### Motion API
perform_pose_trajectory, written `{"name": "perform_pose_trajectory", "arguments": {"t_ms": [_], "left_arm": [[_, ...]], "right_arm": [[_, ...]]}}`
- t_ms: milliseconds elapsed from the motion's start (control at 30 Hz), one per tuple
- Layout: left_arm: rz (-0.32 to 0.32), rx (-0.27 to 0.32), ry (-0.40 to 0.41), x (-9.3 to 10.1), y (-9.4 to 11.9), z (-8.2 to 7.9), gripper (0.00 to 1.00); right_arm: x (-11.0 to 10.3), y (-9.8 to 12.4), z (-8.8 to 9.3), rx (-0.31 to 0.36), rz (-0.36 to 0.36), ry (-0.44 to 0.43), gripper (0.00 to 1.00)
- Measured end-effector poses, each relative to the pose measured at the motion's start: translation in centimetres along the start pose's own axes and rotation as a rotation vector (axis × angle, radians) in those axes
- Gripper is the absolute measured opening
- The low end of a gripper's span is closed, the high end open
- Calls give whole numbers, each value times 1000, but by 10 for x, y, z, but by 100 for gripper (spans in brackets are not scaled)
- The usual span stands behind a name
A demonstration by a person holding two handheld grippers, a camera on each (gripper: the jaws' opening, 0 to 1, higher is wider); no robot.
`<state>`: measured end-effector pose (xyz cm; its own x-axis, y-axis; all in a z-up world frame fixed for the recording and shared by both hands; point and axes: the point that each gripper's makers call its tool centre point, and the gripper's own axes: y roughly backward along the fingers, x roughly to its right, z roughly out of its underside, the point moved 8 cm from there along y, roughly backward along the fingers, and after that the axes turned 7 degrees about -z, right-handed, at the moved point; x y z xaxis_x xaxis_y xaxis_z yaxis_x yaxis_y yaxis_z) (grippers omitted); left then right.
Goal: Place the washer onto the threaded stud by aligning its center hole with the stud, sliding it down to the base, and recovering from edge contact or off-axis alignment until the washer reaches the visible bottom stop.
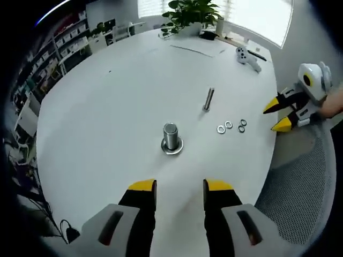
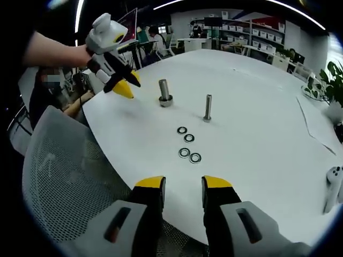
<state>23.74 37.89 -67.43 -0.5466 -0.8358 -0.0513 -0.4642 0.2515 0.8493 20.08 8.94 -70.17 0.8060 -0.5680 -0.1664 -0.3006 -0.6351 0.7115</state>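
- White round tabletop [image 1: 107, 107] carries all of the task hardware; grey mesh chair back [image 2: 59, 182] sits at its edge, below the right gripper.
- Thick grey metal cylinder on a flat round base [image 1: 171, 137] stands upright near the table's middle, ahead of the left gripper's jaws. Same piece seen in the right gripper view [image 2: 164, 92].
- Slim threaded metal stud [image 2: 207, 107] stands upright on the table, apart from the cylinder. In the left gripper view [image 1: 208, 99] it looks tilted, likely lens distortion.
- 4 small metal washers [image 2: 188, 144] lie flat on the table in a loose cluster, near the stud's foot but not touching it; none is on the stud. Left gripper view shows them [image 1: 231, 126] between the stud and the right gripper.
- Left gripper [image 1: 179, 188], yellow-tipped black jaws: parted, nothing between them, above bare table short of the cylinder. Seen from the right gripper view [image 2: 126, 85], held by a person's hand, tips close to the cylinder.
- Right gripper [image 2: 183, 184]: jaws parted, holding nothing, hovering at the table's edge short of the washers. Seen from the other side [image 1: 278, 115] at the table rim.
- White game controller [image 1: 247, 57] and a potted green plant [image 1: 190, 13] rest at the far side.
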Motion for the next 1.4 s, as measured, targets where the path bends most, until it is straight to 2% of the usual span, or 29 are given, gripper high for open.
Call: {"name": "perform_pose_trajectory", "arguments": {"t_ms": [133, 267, 633, 767, 900, 1167, 1400], "left_arm": [[-8, 36, 53, 1, 5, 7, 33], [-48, 92, 69, 2, 12, 12, 34], [-76, 159, 149, 10, 24, 28, 36], [-88, 203, 193, 13, 27, 35, 36], [-80, 210, 249, 15, 27, 44, 36], [-93, 226, 236, 25, 32, 57, 37], [-98, 243, 296, 28, 38, 67, 37]], "right_arm": [[0, 0, 1, -6, -1, 4, 30], [0, -1, 2, -9, -1, 3, 30], [0, -2, 3, -31, -1, 6, 30], [-1, -2, 4, -36, -1, 7, 30], [-1, -2, 4, -42, 0, 7, 30], [-2, -3, 4, -48, -4, 13, 30], [-2, -4, 5, -55, -9, 16, 30]]}}
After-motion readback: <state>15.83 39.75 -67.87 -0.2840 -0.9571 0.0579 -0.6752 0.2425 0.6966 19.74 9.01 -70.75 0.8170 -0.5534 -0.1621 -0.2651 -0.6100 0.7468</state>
